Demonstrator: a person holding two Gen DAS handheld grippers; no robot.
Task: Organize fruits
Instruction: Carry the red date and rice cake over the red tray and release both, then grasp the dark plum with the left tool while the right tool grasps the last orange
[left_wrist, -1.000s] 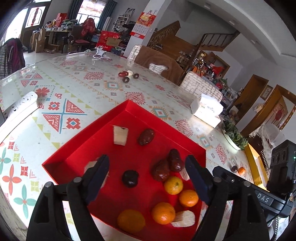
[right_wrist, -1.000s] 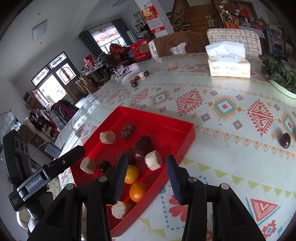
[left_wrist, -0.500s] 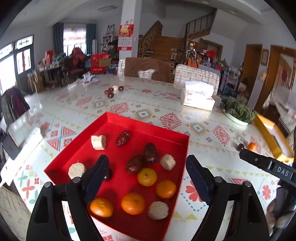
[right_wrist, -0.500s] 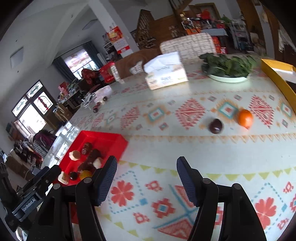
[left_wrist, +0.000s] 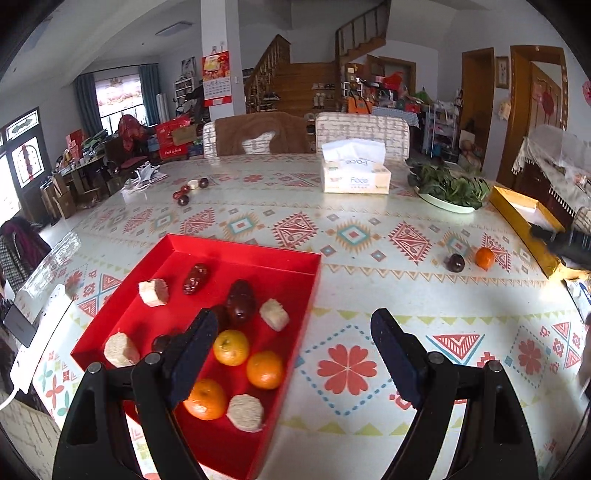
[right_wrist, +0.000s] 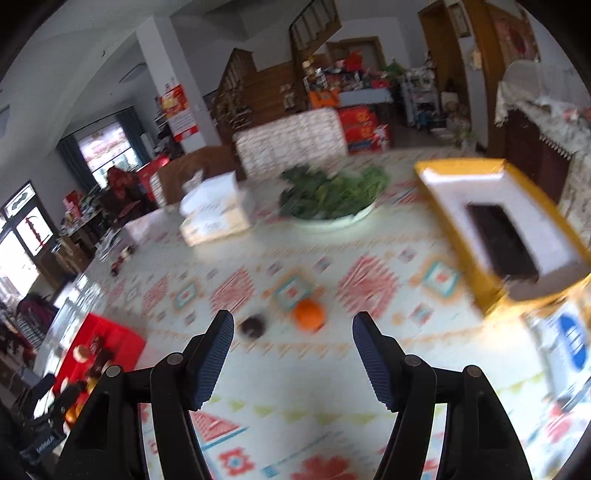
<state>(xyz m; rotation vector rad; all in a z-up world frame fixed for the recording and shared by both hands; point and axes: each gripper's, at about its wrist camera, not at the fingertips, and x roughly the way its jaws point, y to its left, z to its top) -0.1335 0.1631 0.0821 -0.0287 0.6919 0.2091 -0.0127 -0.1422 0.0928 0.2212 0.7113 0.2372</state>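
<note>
A red tray (left_wrist: 284, 258) on the patterned table holds oranges, dark dates and pale cut chunks. My left gripper (left_wrist: 291, 347) is open and empty, hovering over the tray's right edge. A loose orange (left_wrist: 484, 257) and a dark fruit (left_wrist: 455, 262) lie on the table to the right. In the blurred right wrist view the orange (right_wrist: 309, 314) and dark fruit (right_wrist: 252, 326) lie just ahead of my open, empty right gripper (right_wrist: 293, 349). The red tray (right_wrist: 122, 334) shows at far left there.
A tissue box (left_wrist: 355, 173), a plate of greens (left_wrist: 448, 188) and a yellow box (left_wrist: 517, 218) stand at the back right. Several small fruits (left_wrist: 188, 190) lie far back left. A white power strip (left_wrist: 33, 350) lies left of the tray. Chairs stand behind the table.
My right gripper has swung right, away from the tray, toward the loose orange and dark fruit. My left gripper has shifted right, from over the tray to its right edge.
</note>
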